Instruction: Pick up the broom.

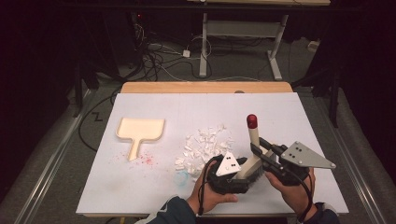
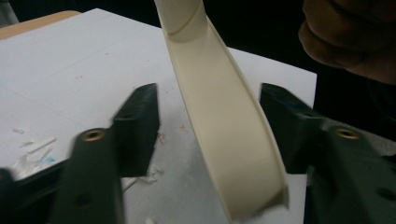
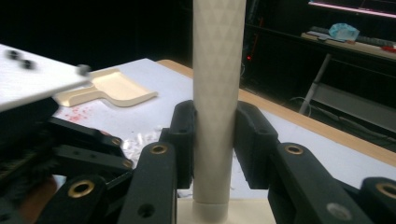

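On table [image 1: 140,102], near edge: right claw [image 3: 215,140] clamped on brush [image 1: 252,140] handle, left claw [image 2: 210,126] wide around its base; risk, bristles scattering paper scraps [image 1: 205,142] away from dustpan [image 1: 140,129].

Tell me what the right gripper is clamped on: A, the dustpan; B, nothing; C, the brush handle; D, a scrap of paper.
C: in the right gripper view the right gripper has both fingers pressed against the upright cream brush handle, while the dustpan lies apart on the table.
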Demonstrator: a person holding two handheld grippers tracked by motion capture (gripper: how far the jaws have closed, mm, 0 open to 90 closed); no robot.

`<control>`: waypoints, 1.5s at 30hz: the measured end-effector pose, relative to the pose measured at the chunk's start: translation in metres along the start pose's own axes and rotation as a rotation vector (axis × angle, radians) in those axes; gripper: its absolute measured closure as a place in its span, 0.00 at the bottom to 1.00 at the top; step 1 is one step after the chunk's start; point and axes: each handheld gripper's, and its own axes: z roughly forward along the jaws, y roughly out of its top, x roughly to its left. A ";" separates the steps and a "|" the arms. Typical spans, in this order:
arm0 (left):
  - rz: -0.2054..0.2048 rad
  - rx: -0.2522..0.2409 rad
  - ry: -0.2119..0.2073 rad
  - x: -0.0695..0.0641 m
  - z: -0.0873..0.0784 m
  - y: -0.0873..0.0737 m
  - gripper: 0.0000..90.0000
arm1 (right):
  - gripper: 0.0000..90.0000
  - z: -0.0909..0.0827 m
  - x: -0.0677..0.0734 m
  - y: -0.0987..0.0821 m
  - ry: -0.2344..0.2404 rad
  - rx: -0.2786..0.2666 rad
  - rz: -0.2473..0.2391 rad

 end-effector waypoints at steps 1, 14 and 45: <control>-0.008 -0.011 -0.007 0.002 -0.002 -0.001 0.58 | 0.79 0.001 0.003 0.000 0.012 0.004 -0.007; 0.095 0.065 -0.083 0.026 -0.039 0.005 0.72 | 0.60 -0.010 -0.004 0.005 0.192 -0.017 -0.095; 0.309 0.080 0.125 0.041 -0.101 -0.010 0.20 | 0.75 0.017 -0.021 -0.024 0.545 0.229 -0.181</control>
